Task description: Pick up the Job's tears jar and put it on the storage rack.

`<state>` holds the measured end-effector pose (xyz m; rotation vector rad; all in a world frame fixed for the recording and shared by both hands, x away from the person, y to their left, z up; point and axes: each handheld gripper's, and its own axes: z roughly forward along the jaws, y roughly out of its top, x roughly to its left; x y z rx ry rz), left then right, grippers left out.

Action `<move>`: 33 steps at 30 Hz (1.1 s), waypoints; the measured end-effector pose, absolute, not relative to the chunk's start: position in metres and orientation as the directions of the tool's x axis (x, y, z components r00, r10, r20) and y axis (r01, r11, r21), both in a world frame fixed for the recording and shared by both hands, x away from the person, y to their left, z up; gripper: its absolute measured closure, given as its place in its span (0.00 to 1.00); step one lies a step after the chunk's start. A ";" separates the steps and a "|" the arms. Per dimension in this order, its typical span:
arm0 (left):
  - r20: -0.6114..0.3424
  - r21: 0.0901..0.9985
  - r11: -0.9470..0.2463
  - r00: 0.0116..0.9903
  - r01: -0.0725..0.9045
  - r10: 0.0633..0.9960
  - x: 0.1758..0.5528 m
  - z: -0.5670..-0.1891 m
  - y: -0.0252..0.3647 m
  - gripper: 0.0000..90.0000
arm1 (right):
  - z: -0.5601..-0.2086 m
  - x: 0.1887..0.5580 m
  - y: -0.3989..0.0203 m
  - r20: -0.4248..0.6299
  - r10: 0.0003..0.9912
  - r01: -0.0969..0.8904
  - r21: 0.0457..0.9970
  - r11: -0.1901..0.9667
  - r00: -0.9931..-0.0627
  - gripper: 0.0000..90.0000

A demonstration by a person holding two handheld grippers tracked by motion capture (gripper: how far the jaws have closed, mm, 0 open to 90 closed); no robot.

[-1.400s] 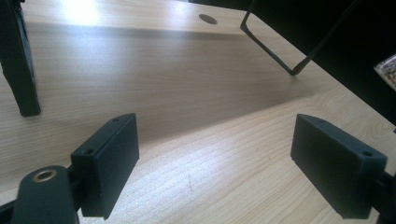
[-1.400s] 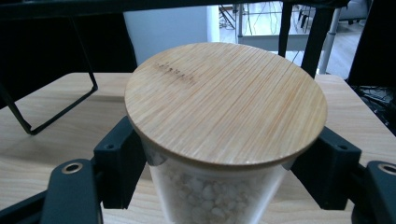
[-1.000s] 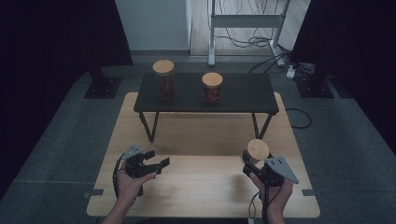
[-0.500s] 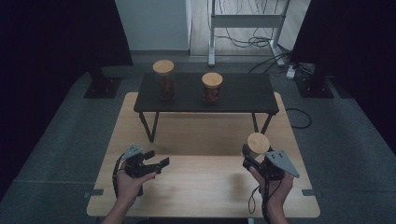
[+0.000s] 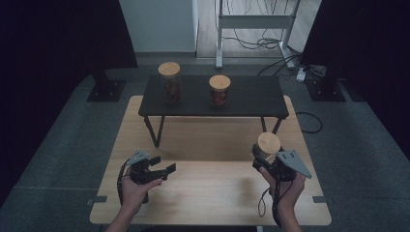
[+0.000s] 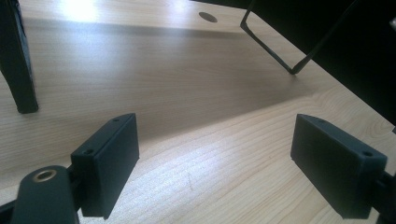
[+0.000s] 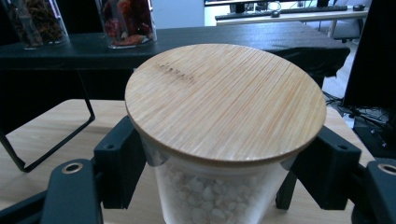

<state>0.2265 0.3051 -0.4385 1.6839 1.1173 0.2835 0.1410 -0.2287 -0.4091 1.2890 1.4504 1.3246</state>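
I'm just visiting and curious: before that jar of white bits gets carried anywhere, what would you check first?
1. Right claw closed on the jar: ok, a jaw sits against each side below the lid.
2. Wooden lid seated: ok, it lies flat on the jar.
3. Left claw free: ok, open above the wooden table, nothing between its jaws.
4. Room on the black shelf: ok, bare space right of the two jars.
5. Jar lifted off the table: cannot tell.
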 end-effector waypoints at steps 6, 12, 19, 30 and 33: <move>-0.322 0.846 -0.017 0.535 0.534 0.781 0.227 -0.439 0.305 0.17 | -0.402 0.145 -0.228 0.081 0.978 0.161 0.986 -0.050 -0.191 0.28; -0.322 0.845 -0.019 0.535 0.535 0.781 0.227 -0.439 0.305 0.17 | -0.396 0.152 -0.228 0.079 0.979 0.149 0.988 -0.051 -0.190 0.28; -0.321 0.847 -0.016 0.536 0.531 0.781 0.226 -0.438 0.306 0.17 | -0.389 0.162 -0.226 0.073 0.981 0.135 0.990 -0.049 -0.178 0.28; -0.322 0.847 -0.014 0.535 0.531 0.781 0.227 -0.438 0.307 0.17 | -0.384 0.175 -0.225 0.077 0.984 0.126 0.990 -0.057 -0.164 0.28; -0.323 0.847 -0.013 0.534 0.532 0.781 0.228 -0.439 0.308 0.17 | -0.382 0.177 -0.224 0.078 0.984 0.119 0.991 -0.059 -0.162 0.28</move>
